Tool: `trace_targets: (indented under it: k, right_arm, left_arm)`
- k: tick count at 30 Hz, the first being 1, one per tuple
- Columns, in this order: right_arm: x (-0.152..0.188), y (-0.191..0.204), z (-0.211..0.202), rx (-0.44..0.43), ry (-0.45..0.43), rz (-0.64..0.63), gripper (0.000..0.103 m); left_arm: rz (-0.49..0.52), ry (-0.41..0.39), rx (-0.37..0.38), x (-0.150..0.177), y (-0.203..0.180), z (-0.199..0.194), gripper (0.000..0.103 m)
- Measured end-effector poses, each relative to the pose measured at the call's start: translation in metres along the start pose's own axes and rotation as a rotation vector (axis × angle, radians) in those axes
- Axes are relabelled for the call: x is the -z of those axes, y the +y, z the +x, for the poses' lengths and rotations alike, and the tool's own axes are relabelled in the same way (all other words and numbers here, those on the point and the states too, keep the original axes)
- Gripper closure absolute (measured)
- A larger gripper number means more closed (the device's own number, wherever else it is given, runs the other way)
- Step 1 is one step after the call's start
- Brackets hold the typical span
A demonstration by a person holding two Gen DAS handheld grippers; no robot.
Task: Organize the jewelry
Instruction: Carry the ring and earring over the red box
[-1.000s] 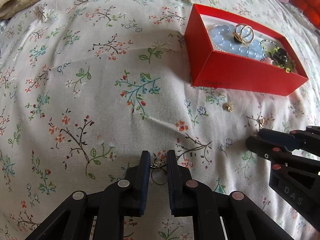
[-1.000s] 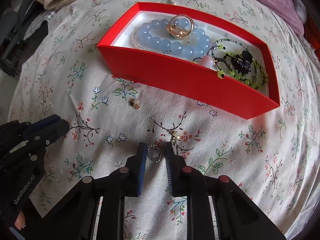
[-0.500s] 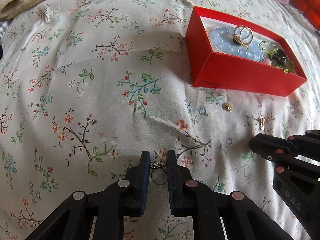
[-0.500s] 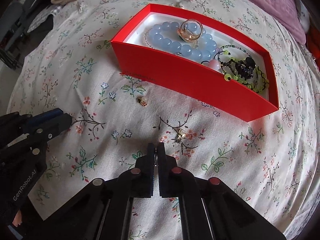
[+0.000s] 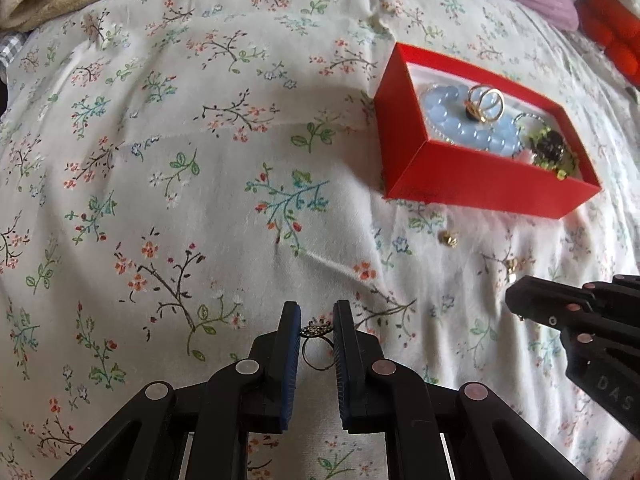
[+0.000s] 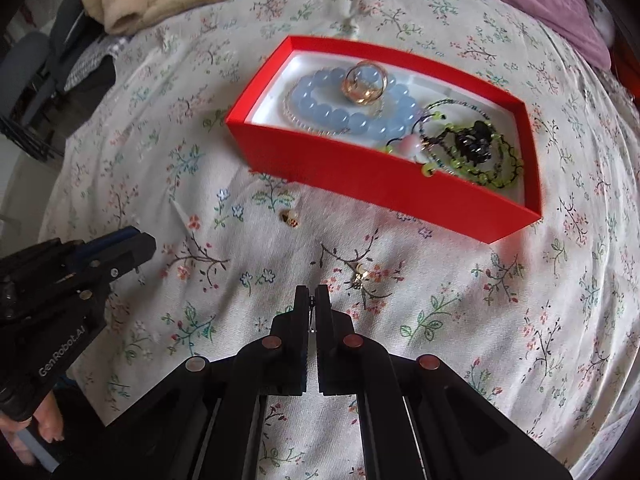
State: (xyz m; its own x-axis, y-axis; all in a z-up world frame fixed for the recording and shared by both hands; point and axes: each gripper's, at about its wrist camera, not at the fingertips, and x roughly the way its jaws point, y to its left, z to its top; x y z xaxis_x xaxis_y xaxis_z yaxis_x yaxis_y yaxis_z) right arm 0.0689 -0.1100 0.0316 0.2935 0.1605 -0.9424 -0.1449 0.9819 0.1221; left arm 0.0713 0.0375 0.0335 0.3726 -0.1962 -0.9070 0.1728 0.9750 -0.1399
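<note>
Now my left gripper [image 5: 317, 330] pinches a ring [image 5: 317, 347] and my right gripper [image 6: 311, 300], fingers nearly together, nips something thin I can't identify, both bound for the red box [image 6: 384, 184] on the bed.

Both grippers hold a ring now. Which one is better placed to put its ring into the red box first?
Probably the right gripper: the red box lies almost straight ahead of it. From the left gripper, holding its ring, the box sits farther away, off to the side.

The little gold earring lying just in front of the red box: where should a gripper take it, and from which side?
Take the gold earring across its rounded body, coming straight down from above. It lies flat and alone on the soft floral bedspread, short of the red box, so no edge is liftable from the side.
</note>
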Motion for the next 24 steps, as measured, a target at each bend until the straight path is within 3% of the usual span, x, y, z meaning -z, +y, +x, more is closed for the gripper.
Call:
trace_targets:
  k: [13, 24]
  right_arm:
    - [-0.014, -0.039, -0.045, -0.066, -0.097, 0.114, 0.1]
    - [-0.027, -0.08, -0.07, -0.089, -0.177, 0.238, 0.1]
  left_arm:
    - [-0.037, -0.066, 0.103, -0.026, -0.02, -0.015, 0.092]
    - [-0.064, -0.133, 0.177, -0.059, -0.041, -0.006, 0.092]
